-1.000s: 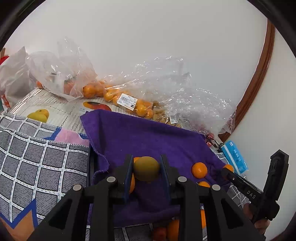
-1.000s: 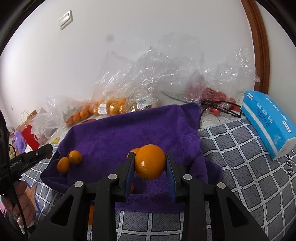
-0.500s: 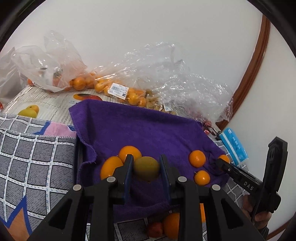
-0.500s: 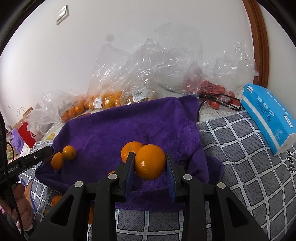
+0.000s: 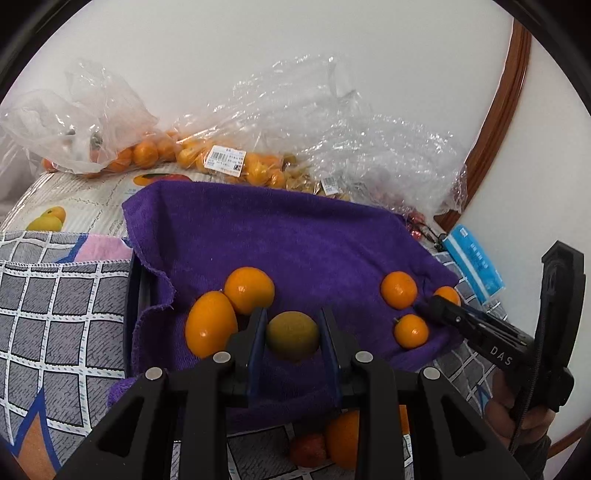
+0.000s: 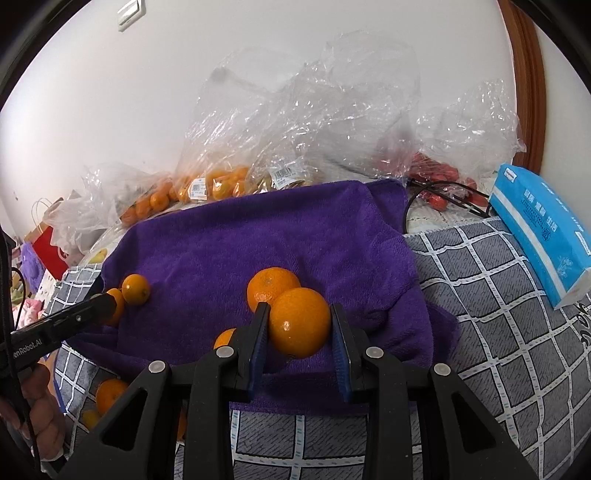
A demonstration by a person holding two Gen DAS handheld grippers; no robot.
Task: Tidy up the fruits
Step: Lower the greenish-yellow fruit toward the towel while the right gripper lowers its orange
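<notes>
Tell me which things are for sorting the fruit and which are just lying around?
For the job:
left tool holding a greenish fruit
right tool holding an orange
purple towel
small oranges

Lying around:
tissue pack
black cable
red bag

A blue tissue pack lies on a grey checked cloth near a black cable, a red paper bag stands far left, and a switch sits on the white wall.
</notes>
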